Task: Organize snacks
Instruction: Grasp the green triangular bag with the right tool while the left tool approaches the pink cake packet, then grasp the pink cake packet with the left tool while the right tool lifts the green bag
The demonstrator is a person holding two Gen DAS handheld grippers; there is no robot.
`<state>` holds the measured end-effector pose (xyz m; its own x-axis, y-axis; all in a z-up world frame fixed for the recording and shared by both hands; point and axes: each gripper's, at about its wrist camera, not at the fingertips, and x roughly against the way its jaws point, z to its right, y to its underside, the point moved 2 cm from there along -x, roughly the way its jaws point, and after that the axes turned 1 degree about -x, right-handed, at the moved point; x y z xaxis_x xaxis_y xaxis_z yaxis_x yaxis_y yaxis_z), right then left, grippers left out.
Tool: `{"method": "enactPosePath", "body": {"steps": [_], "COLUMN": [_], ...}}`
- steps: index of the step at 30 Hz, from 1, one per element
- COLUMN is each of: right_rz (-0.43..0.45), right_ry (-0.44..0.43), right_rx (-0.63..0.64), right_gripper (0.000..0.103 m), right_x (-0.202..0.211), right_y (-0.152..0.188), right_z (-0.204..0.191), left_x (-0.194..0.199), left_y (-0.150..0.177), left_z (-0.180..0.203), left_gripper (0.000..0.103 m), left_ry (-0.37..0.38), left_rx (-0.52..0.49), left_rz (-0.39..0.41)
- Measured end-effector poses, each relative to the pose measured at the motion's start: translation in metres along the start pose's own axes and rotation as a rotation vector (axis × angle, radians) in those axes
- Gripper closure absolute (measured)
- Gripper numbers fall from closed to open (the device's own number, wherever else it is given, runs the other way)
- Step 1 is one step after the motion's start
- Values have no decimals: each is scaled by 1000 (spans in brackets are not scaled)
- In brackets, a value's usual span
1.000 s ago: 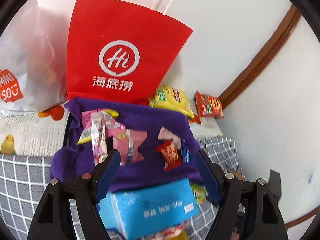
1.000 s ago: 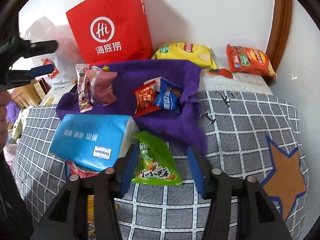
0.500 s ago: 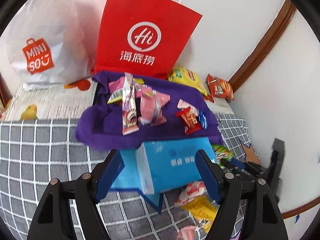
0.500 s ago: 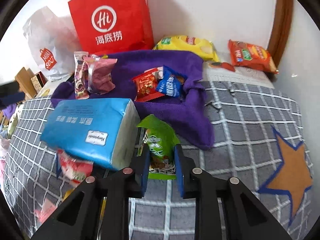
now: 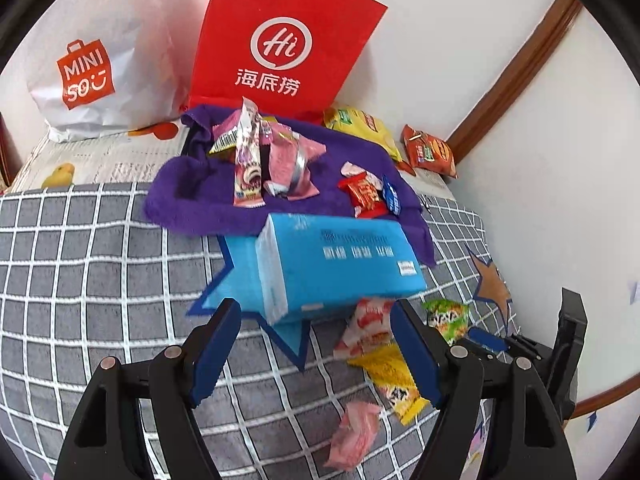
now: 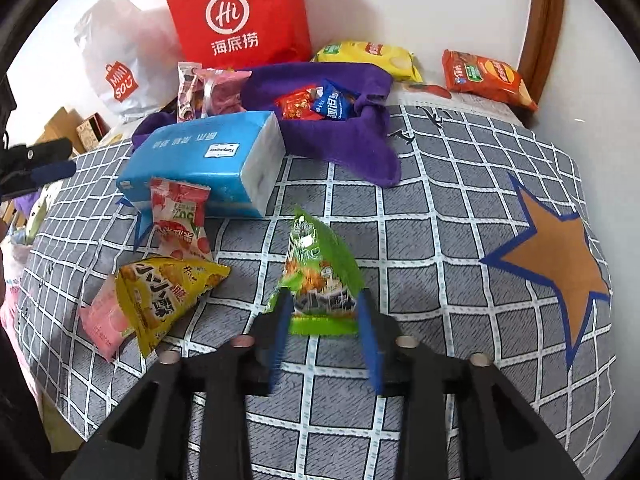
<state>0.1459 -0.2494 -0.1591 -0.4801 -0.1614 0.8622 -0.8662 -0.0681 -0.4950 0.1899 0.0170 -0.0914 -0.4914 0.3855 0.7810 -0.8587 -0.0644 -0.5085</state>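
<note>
My right gripper (image 6: pixel 323 308) is shut on a green snack packet (image 6: pixel 318 272) and holds it above the checked bedspread (image 6: pixel 440 216). The packet also shows in the left wrist view (image 5: pixel 447 316). My left gripper (image 5: pixel 316 340) is open and empty, in front of a blue tissue pack (image 5: pixel 336 264). A purple cloth (image 6: pixel 348 136) holds a red packet (image 6: pixel 296 104), a blue packet (image 6: pixel 334 104) and pink packets (image 6: pixel 216 92). Loose on the bed lie a red-and-white packet (image 6: pixel 180 216), a yellow packet (image 6: pixel 164 296) and a pink packet (image 6: pixel 102 316).
A red paper bag (image 6: pixel 236 16) and a white MINISO bag (image 6: pixel 120 64) stand against the wall. A yellow chip bag (image 6: pixel 368 56) and an orange chip bag (image 6: pixel 484 76) lie at the back. The wall and a brown wooden trim (image 6: pixel 544 20) bound the right side.
My right gripper closed on the green packet and has lifted it back off the bed. My left gripper has pulled back and risen, so more of the bedspread and loose packets show.
</note>
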Motion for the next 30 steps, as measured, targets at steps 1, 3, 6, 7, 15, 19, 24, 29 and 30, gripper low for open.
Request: {"method": "enactPosePath", "body": {"steps": [1,3,6,7,15,19,24,29,30], "right_rz": [12,49,66,73,50,72,105,116,120], "right_ry": [-3,-5,-2,-7,25,32,76,47,52], "right_rx": [-5,-10,-12,-12,-17,1,-33,-68,-65], "right_gripper": [53,50,44,43,55,57,57,57,56], "right_x": [2,4,1,-2,-36,-31,-18,-21,-22], "right_y": [1,0,-5,-8,-14,-6,5,11,12], "right_z": [0,-2,-6,-8,-10,-8,14,24,23], "left_x": [0,-2,-4,-4,-12,-23,-32,-50,-54], "left_y": [3,9,17,20,53,68,84,102,108], "left_z": [0,-1,-1,-1,8,14,33,45,47], "left_gripper": [28,28,28,28,28,28,28,29,29], "left_ry": [-3,-10,-18,-22,-58,-29,-13,-58,-70], "left_rx": [-2,4,8,7,-56,-66,-141,-222,-239], "left_rz": [-2,-11,-27,-30,-77,-113,-122,-161,-166]}}
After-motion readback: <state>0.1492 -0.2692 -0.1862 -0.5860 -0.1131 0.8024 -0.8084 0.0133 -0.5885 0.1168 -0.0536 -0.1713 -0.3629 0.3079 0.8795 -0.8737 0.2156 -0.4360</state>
